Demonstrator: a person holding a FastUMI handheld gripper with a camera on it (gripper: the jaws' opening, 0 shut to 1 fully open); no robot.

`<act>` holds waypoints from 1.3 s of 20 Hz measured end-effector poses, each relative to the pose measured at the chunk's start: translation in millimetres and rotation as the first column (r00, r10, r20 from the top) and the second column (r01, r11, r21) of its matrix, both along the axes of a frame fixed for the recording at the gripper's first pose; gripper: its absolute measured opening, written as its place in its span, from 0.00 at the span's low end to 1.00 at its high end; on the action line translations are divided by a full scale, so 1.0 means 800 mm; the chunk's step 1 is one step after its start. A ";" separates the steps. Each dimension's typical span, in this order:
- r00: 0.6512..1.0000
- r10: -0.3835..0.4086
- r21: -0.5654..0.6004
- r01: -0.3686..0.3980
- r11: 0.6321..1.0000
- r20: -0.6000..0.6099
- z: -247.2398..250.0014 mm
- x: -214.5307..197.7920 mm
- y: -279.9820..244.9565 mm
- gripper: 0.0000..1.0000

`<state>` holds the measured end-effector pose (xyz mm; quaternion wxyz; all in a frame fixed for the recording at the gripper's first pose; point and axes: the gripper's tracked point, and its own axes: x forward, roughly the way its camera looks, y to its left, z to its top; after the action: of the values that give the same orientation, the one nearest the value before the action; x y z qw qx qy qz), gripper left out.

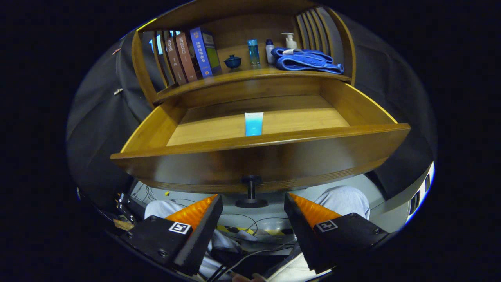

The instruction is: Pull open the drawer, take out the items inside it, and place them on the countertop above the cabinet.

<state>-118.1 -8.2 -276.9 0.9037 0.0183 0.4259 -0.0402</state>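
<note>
The drawer (258, 150) stands open; a blue tube (253, 123) remains inside. The gripper (253, 203) waits with jaws wide, empty.

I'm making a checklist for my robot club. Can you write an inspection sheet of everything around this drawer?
Surface: wooden countertop above the drawer.
Job's things: drawer pulled open; blue tube lying inside.
Clutter: books, small bowl, bottles, blue towel on the countertop.
Grippers: gripper open, fingers either side of the drawer knob, holding nothing.
Cables: wires on the floor.
Surroundings: person's legs below the drawer.
</note>
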 end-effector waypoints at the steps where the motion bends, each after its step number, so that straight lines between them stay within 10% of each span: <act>1: 1.000 0.003 -0.005 -0.003 1.000 0.016 0.016 0.000 0.001 1.00; 8: 0.995 -0.023 0.052 0.018 0.999 0.095 0.104 0.096 0.012 0.99; 26: 0.880 -0.015 -0.078 -0.026 0.997 -0.476 -0.066 0.217 -0.009 1.00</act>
<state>55.6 -15.3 -329.6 0.7716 -0.0304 0.6327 -0.0585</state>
